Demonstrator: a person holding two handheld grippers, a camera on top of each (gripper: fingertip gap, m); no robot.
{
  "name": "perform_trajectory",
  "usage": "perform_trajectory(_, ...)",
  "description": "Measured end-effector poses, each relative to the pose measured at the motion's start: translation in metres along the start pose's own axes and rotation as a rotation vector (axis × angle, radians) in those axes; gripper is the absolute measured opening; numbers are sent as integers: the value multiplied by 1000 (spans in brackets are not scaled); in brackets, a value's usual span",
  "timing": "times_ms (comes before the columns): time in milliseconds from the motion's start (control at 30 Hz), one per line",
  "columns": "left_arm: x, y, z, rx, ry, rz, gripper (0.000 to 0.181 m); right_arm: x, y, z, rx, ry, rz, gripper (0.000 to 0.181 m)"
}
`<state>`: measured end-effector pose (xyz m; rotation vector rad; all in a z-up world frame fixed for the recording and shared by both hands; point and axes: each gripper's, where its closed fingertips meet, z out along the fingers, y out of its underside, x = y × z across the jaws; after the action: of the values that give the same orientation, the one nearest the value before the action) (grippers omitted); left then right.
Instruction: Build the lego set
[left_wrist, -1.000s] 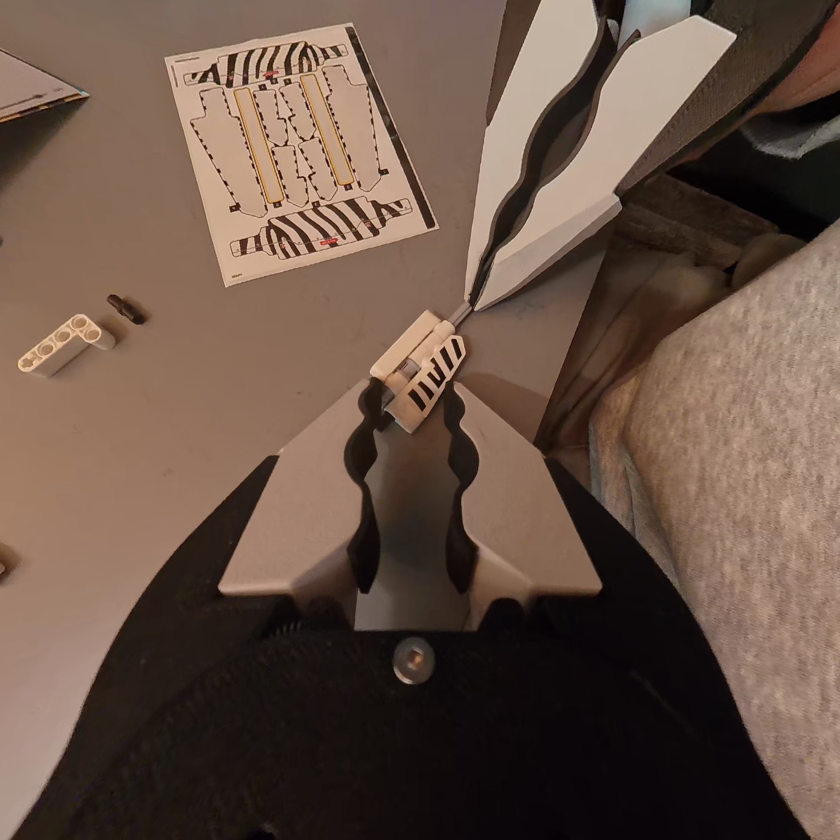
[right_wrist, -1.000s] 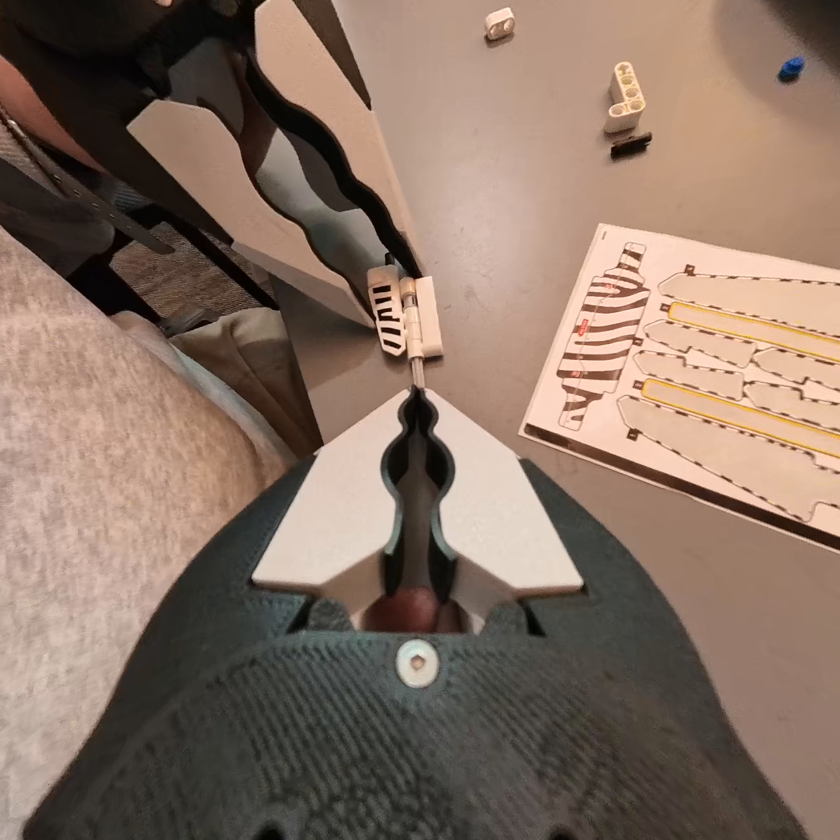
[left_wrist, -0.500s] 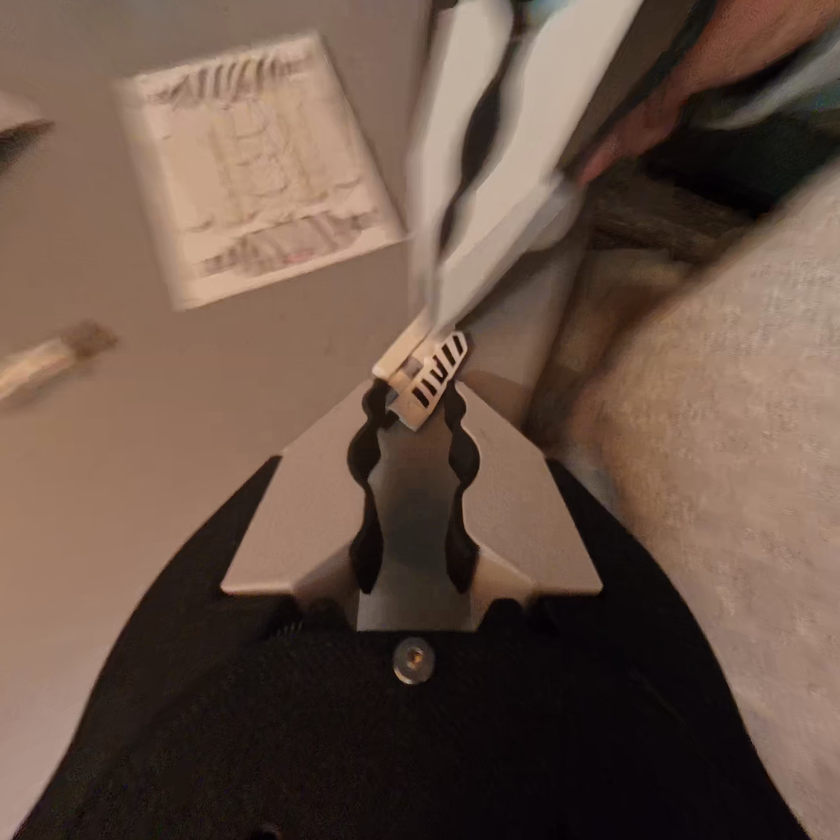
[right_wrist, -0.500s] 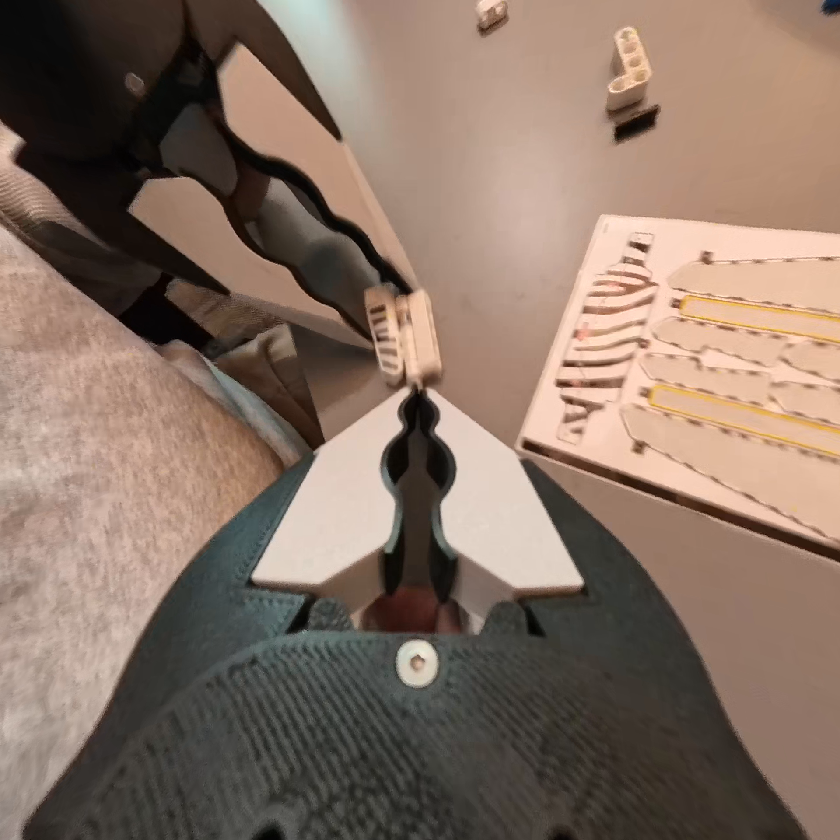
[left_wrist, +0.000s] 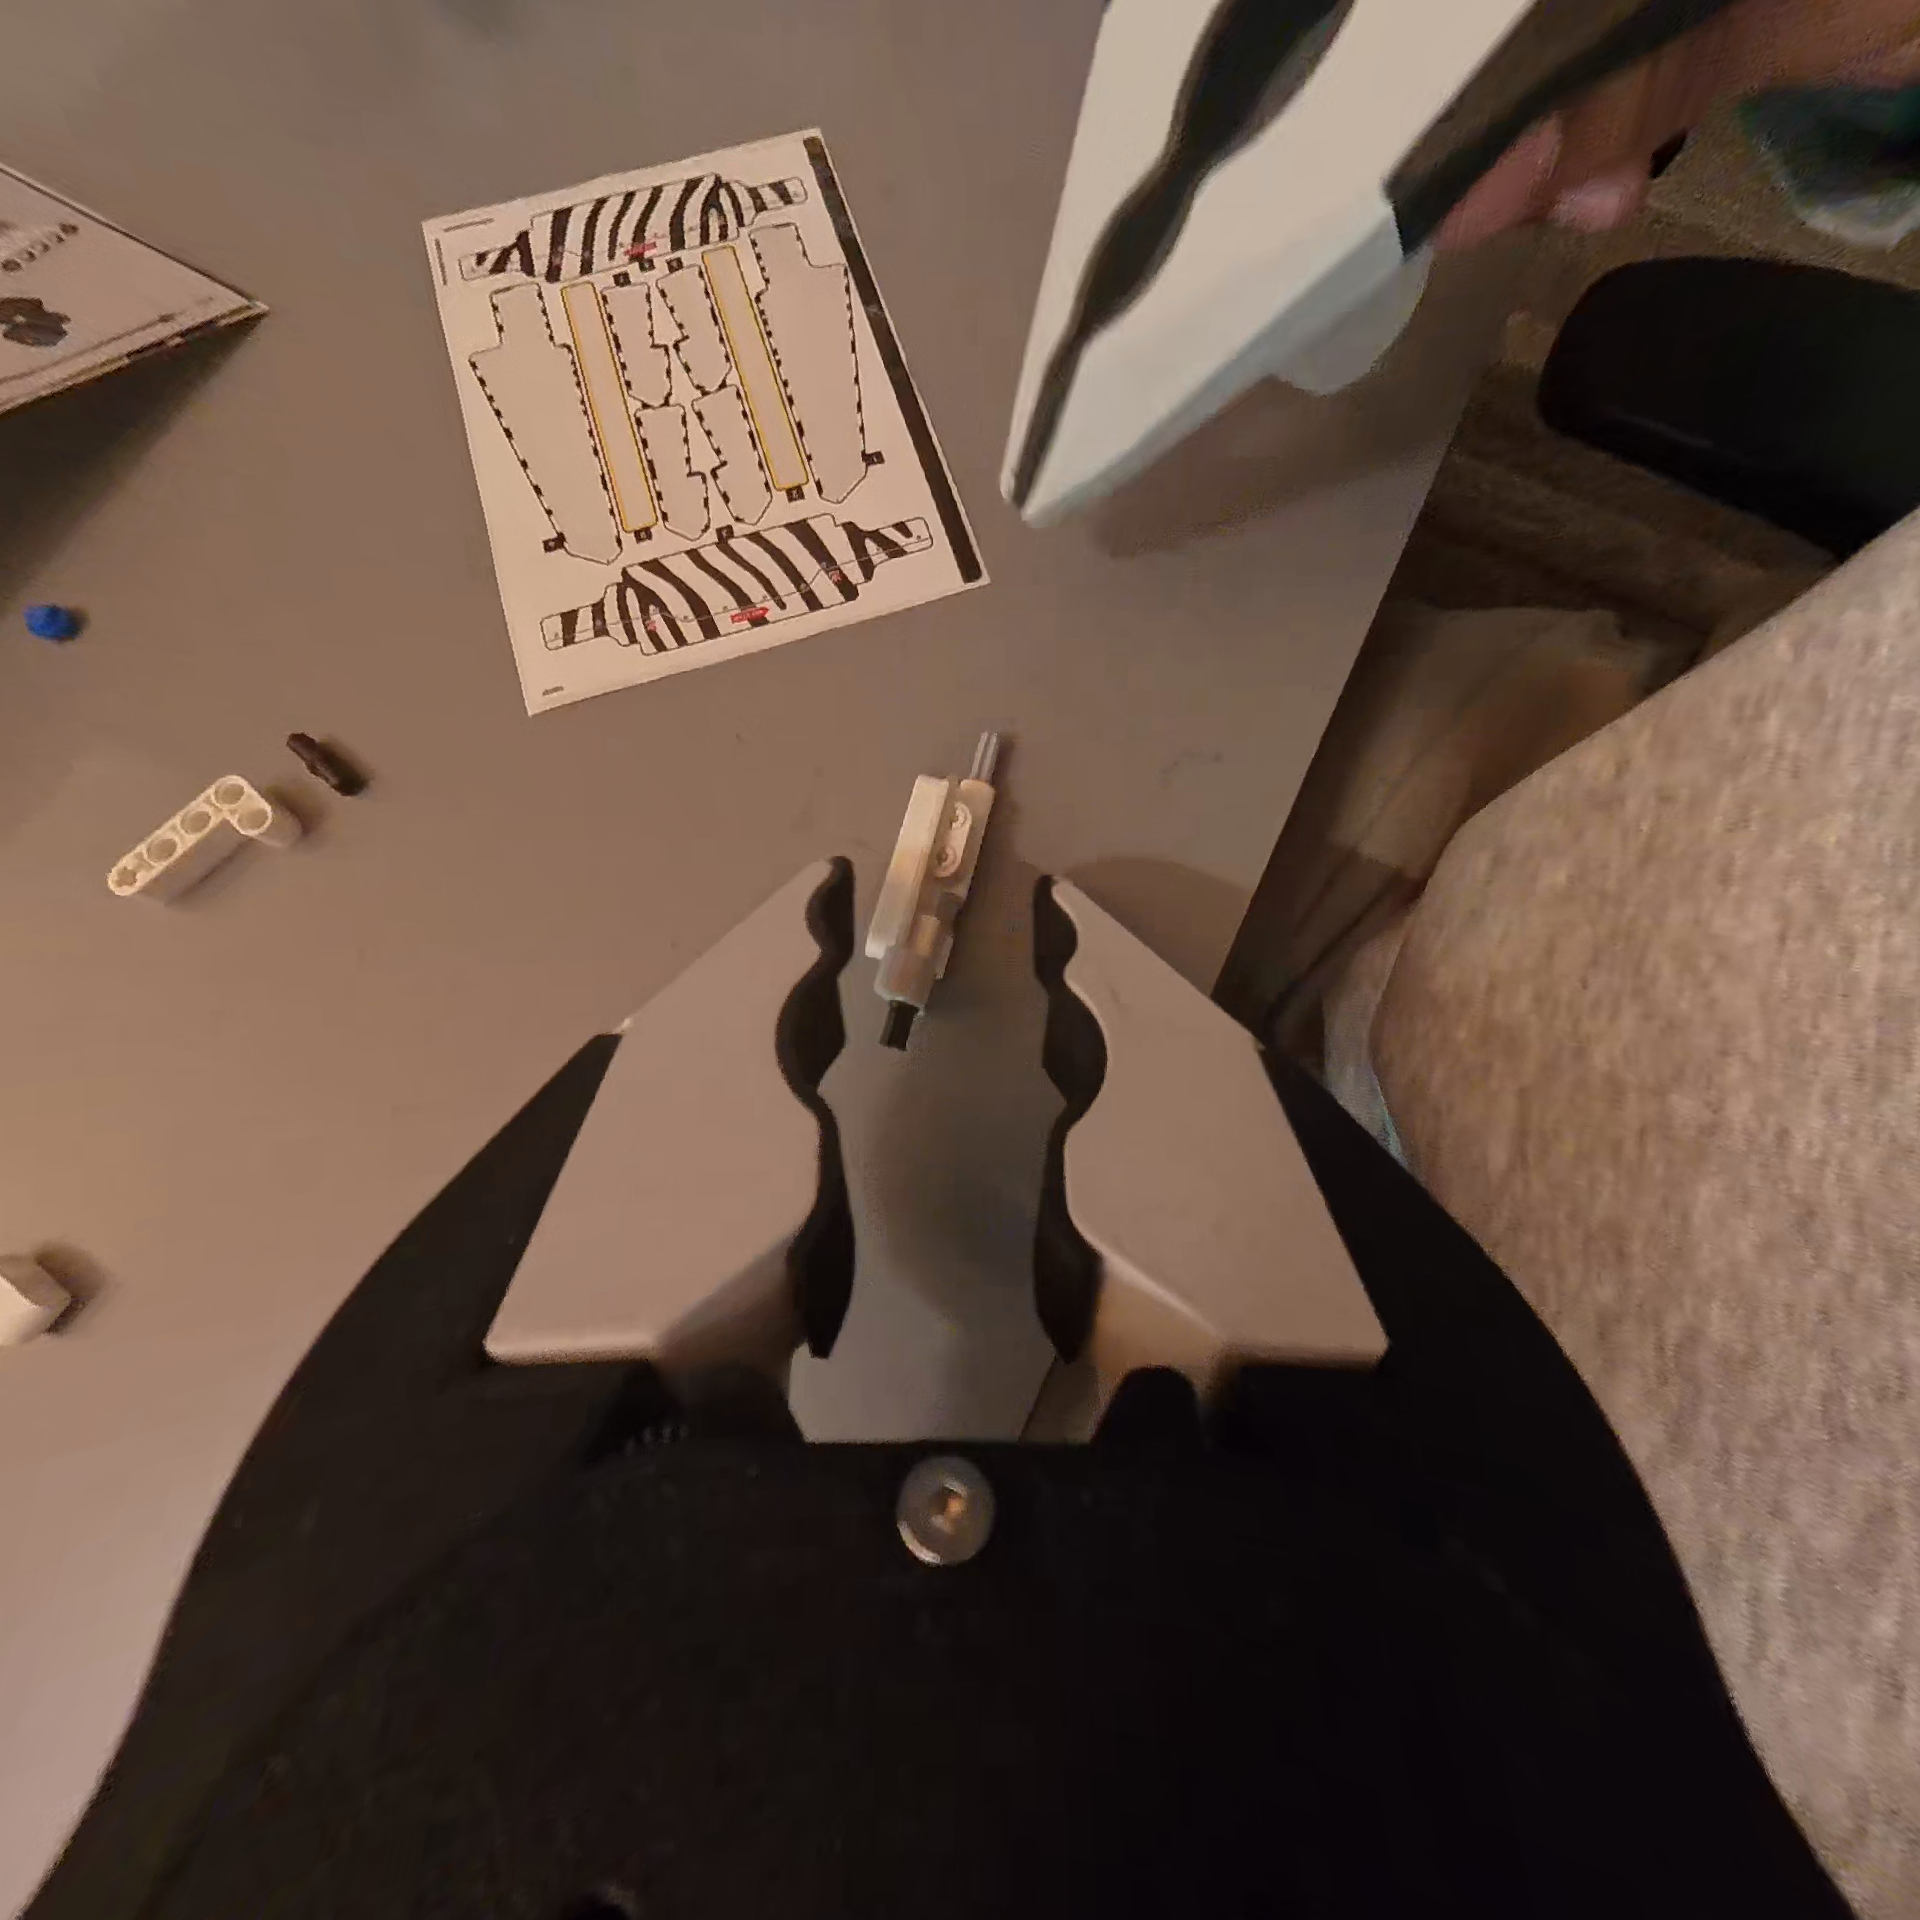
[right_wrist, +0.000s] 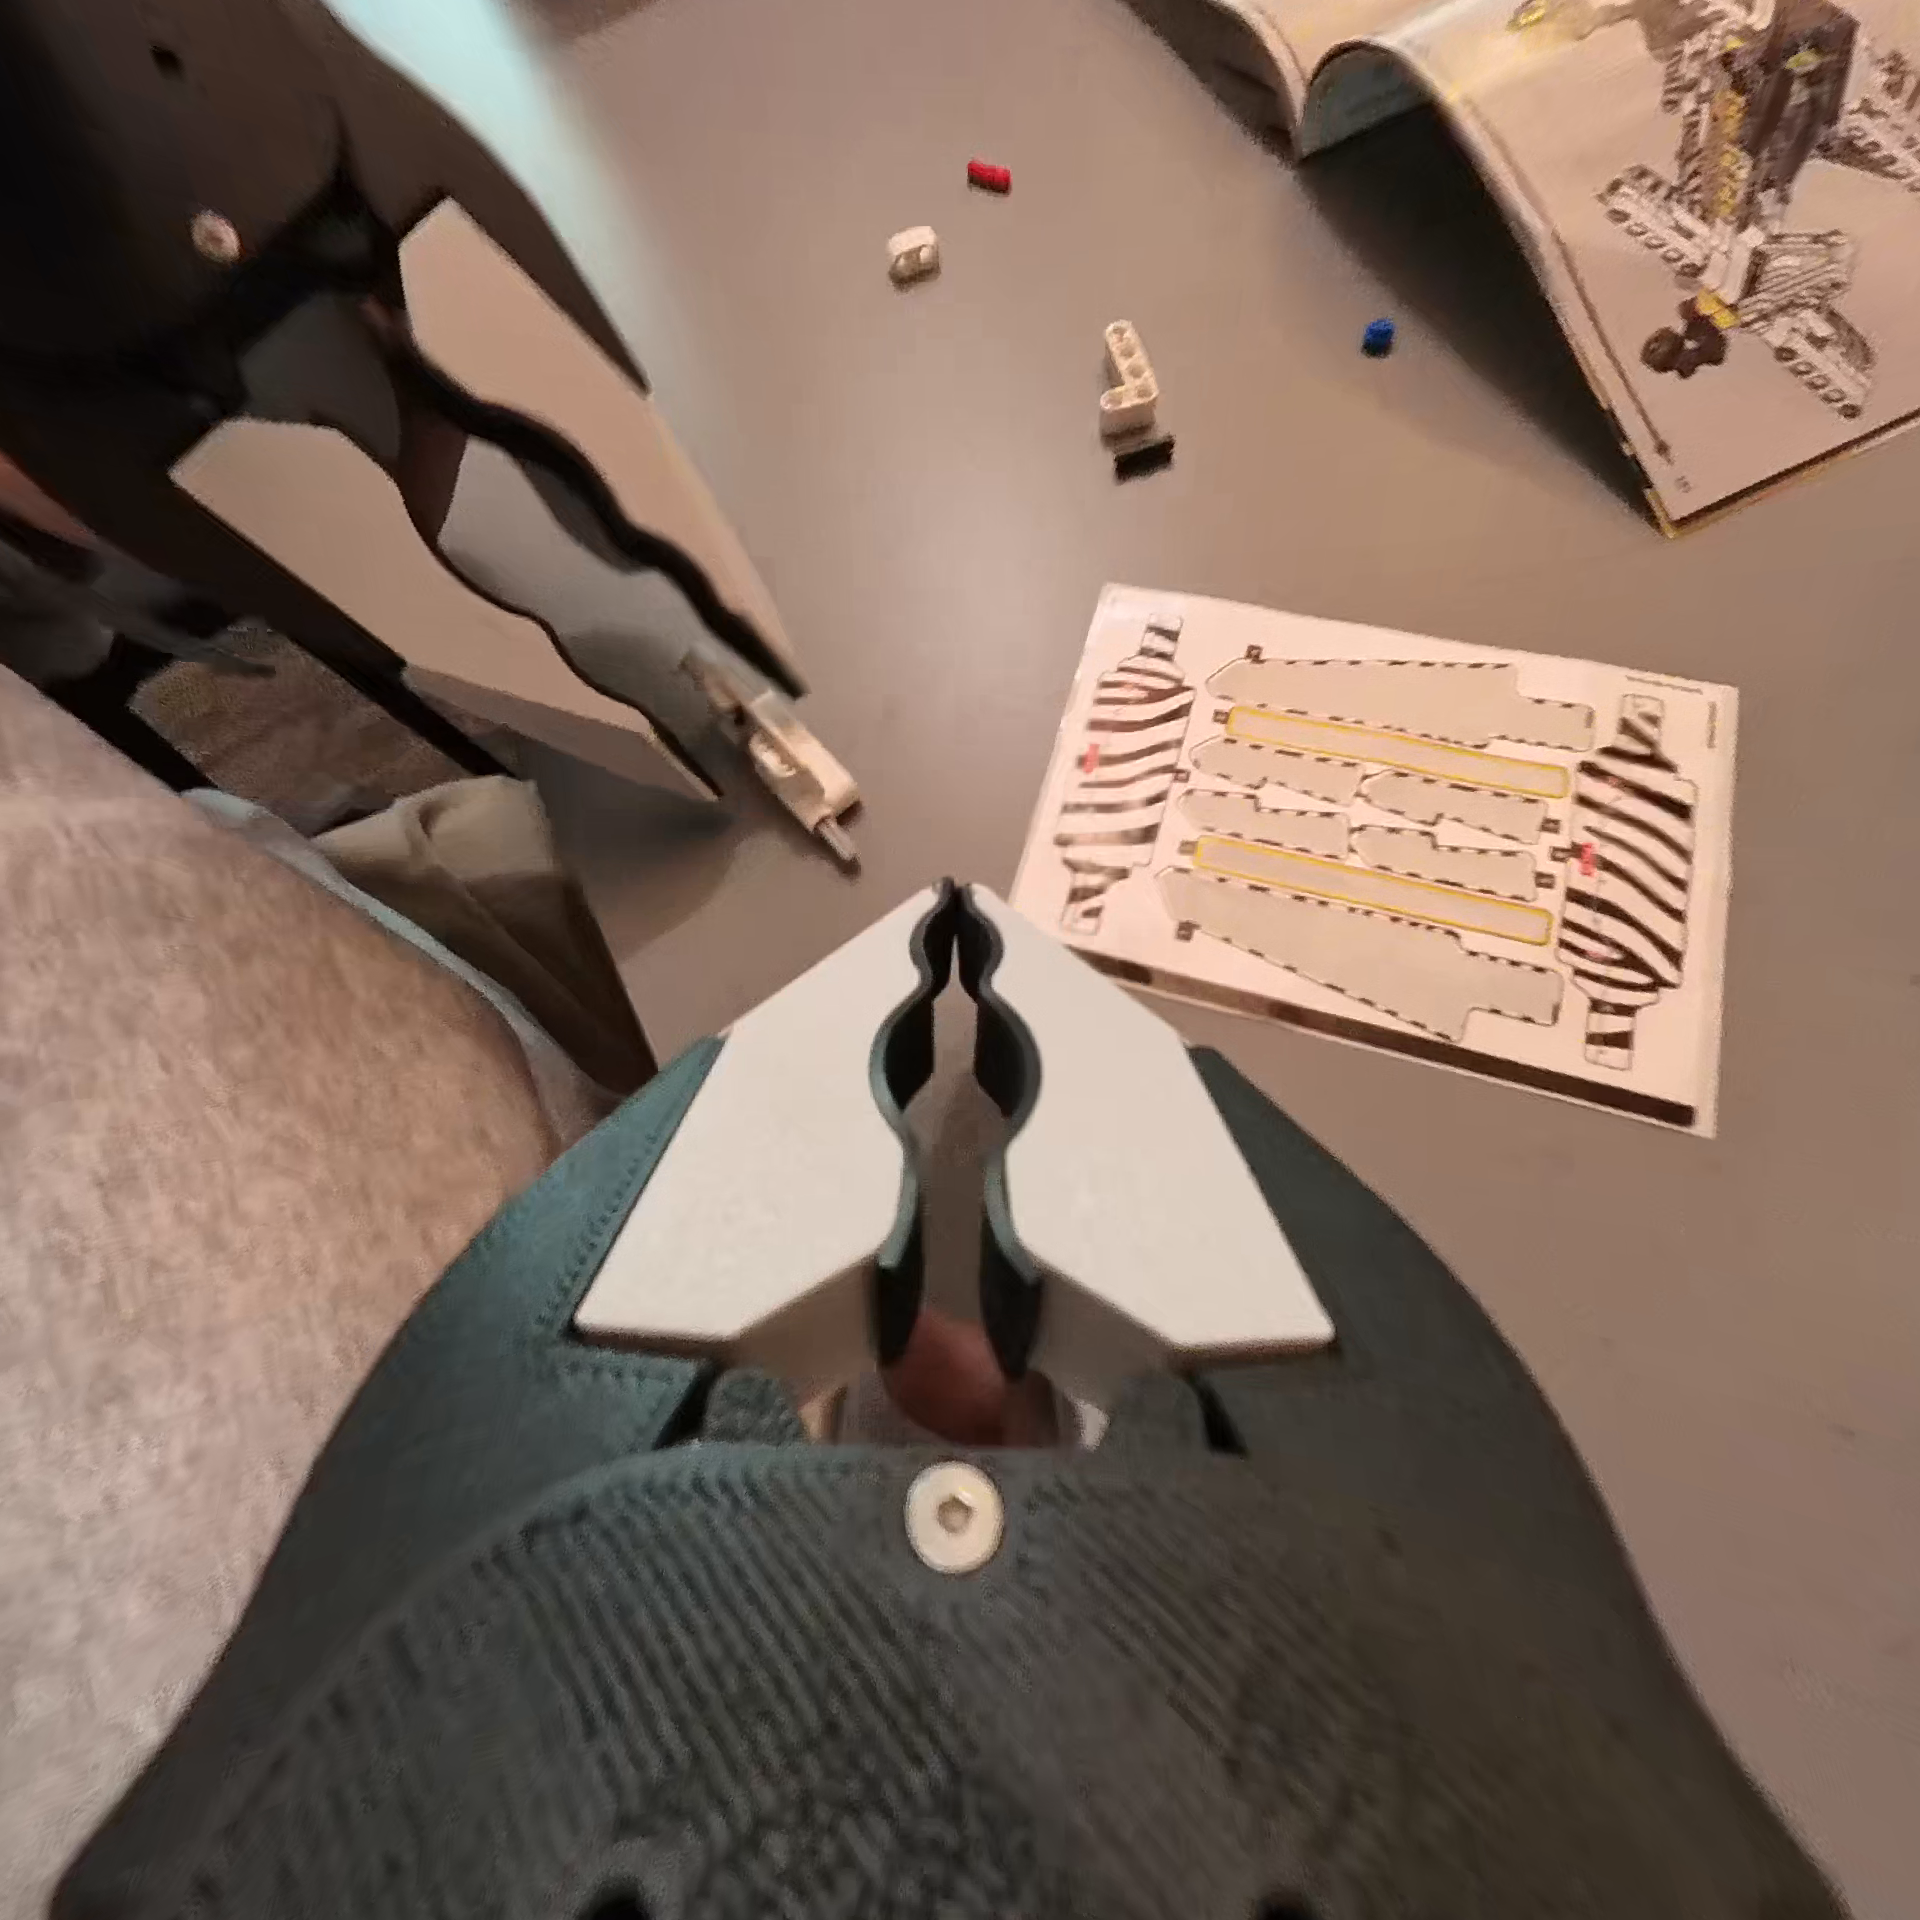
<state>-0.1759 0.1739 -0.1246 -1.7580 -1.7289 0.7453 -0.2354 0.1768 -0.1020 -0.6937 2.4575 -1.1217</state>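
Observation:
A small white lego assembly (left_wrist: 928, 883) with a grey axle sticking out of its far end lies on the grey table (left_wrist: 623, 935), between the tips of my left gripper (left_wrist: 940, 883). The left jaws stand wide open and do not touch it. It also shows in the right wrist view (right_wrist: 800, 774), at the tip of the left gripper (right_wrist: 753, 743). My right gripper (right_wrist: 956, 894) is shut and empty, a short way from the axle's end. In the left wrist view the right gripper (left_wrist: 1029, 488) is raised at the upper right, blurred.
A zebra-striped sticker sheet (left_wrist: 707, 416) (right_wrist: 1371, 862) lies ahead. A white L-shaped beam (left_wrist: 197, 836) (right_wrist: 1127, 390), a black pin (left_wrist: 327, 764), a blue piece (left_wrist: 50, 621) and a red piece (right_wrist: 989, 174) lie scattered. An open booklet (right_wrist: 1558, 208) lies farther off. The table edge and a person's grey clothing (left_wrist: 1662, 1143) are alongside. Tip to tip, the grippers are about 7 cm apart. The left tips stand about 11 cm off the black pin (left_wrist: 327, 764). Look for it in the right wrist view (right_wrist: 1144, 458) too.
My left gripper opened and let go of the assembly, which now lies turned with its striped face hidden. My right gripper let go of the axle and drew back.

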Motion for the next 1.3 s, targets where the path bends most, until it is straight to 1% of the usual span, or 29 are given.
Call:
perform_trajectory(67, 1, -2, -1, 0, 14, 16, 40, -8, 5, 5, -12, -22, -36, 1)
perform_trajectory(133, -2, -4, -4, 6, 1, 23, 37, -14, 8, 11, -31, -55, -57, 6)
perform_trajectory(200, -8, 0, -3, -23, -22, 27, 31, -17, 5, 16, -33, -92, -71, 10)
perform_trajectory(300, -10, 6, 1, -56, -16, 13, 23, -20, 2, 24, -45, -143, -71, 13)
perform_trajectory(333, -9, 6, 1, -52, -9, 14, 16, -22, 2, 27, -52, -161, -71, 13)
perform_trajectory(467, -4, 6, 2, -31, -13, 68, 14, -25, 10, 35, -93, -167, -107, 12)
perform_trajectory(533, -3, 6, 2, -26, -17, 103, 13, -27, 12, 36, -91, -179, -121, 8)
perform_trajectory(567, -1, 6, 2, -26, -8, 119, 8, -29, 12, 35, -94, -193, -123, 3)
perform_trajectory(667, 0, 6, 3, -34, -1, 135, 7, -31, 13, 35, -96, -215, -153, 3)
perform_trajectory(867, 1, 5, 3, -27, 61, 92, 7, -32, 14, 35, -106, -236, -242, 2)
perform_trajectory(1000, 1, 5, 3, -19, 113, 35, 6, -33, 14, 36, -122, -260, -230, 2)
perform_trajectory(1300, -5, 5, 4, -8, 99, 18, 5, -36, 11, 39, -149, -330, -159, 1)
